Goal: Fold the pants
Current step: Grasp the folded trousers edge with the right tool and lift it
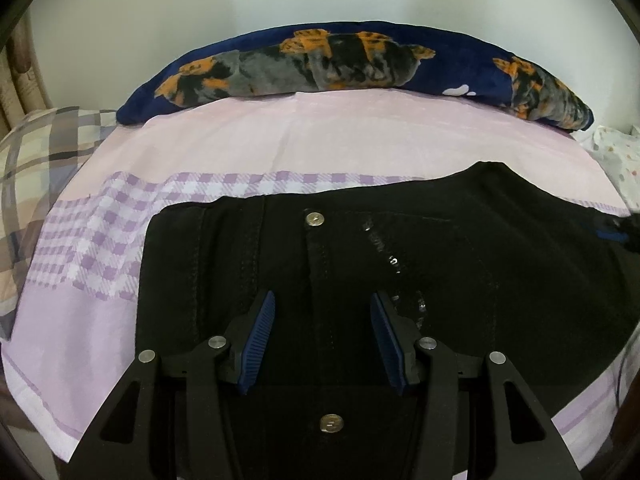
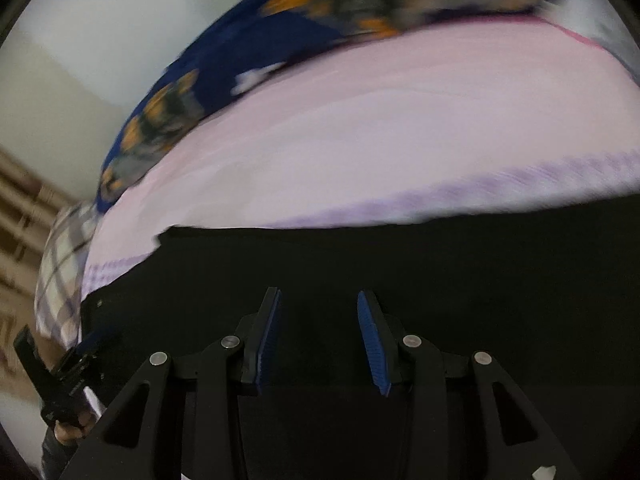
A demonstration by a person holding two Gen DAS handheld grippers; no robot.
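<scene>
Black pants (image 1: 440, 264) lie flat on a pink and lilac sheet (image 1: 280, 140), the waistband with its metal button (image 1: 315, 219) towards the far side. A second button (image 1: 331, 424) shows close under the camera. My left gripper (image 1: 322, 300) hovers over the fly, open, with only the flat cloth below its blue pads. The right wrist view is blurred by motion. In it my right gripper (image 2: 320, 300) stands open over the pants (image 2: 440, 300), nothing pinched. The left gripper (image 2: 60, 380) also shows in that view at the lower left, held by a hand (image 2: 70, 432).
A rolled dark blue blanket (image 1: 360, 60) with orange and grey patches lies along the white wall behind the sheet. A plaid pillow (image 1: 36, 152) sits at the left and a white dotted cloth (image 1: 616, 156) at the right. The sheet's lilac checked band (image 1: 100, 248) borders the pants.
</scene>
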